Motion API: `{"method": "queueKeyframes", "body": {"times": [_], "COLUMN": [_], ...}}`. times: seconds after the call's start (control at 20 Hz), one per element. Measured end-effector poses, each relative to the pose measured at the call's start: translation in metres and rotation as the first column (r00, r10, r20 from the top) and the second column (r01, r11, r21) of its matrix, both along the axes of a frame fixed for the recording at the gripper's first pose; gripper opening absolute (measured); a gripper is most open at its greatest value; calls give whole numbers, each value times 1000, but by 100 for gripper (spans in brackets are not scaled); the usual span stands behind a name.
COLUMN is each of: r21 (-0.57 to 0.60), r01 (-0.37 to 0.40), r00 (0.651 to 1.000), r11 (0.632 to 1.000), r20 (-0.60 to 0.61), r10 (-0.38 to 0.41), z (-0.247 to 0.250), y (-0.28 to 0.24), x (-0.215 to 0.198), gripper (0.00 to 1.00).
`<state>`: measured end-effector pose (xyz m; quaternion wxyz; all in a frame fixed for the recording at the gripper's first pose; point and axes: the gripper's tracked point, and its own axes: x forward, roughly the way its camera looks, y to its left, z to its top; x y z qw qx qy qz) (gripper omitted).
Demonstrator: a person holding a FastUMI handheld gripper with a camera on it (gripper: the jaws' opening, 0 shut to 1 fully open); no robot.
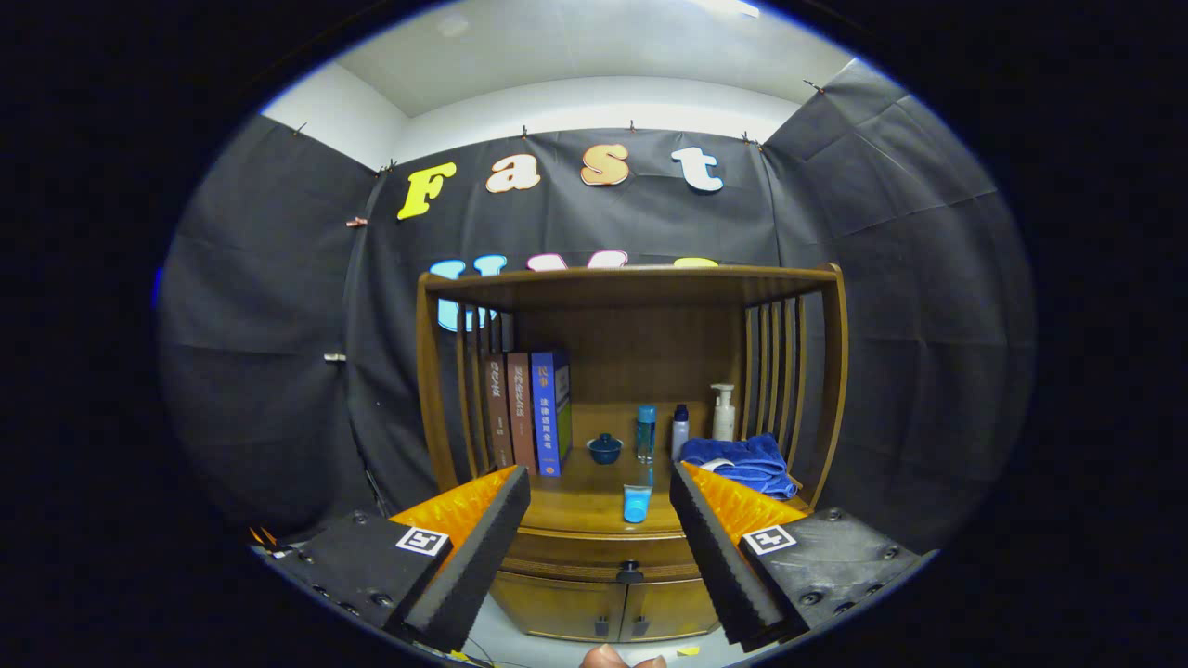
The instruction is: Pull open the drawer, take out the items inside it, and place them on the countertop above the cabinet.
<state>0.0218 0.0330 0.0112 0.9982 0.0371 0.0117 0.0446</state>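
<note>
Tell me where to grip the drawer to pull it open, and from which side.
Grip the small dark knob at the middle of the drawer front, just under the countertop. It juts out towards the open gripper, so come straight in from the front and close the fingers on its two sides.

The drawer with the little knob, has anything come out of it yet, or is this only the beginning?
Only the beginning, it seems. Done: nothing; the drawer looks shut, its knob untouched. In hand: the gripper is empty, jaws wide open, facing the cabinet with the knob between and beyond them. Left: pull the drawer open, lift out whatever is inside, and set it on the countertop, where a blue cup, bottles and a folded towel already sit.
</note>
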Motion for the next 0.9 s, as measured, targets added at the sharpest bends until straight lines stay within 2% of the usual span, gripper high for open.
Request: {"method": "queueKeyframes", "body": {"times": [0.1, 0.25, 0.45, 0.9], "r21": [-19, -10, -15, -12], "r01": [18, -16, -5, 1], "r00": [1000, 999, 997, 999], "r11": [1000, 1000, 1000, 1000], "r20": [9, 36, 71, 41], "r10": [-17, 16, 6, -1], "z": [15, 31, 40, 24], "y": [-4, 4, -4, -15], "x": [-12, -32, -44, -46], "gripper": [99, 99, 99, 99]}}
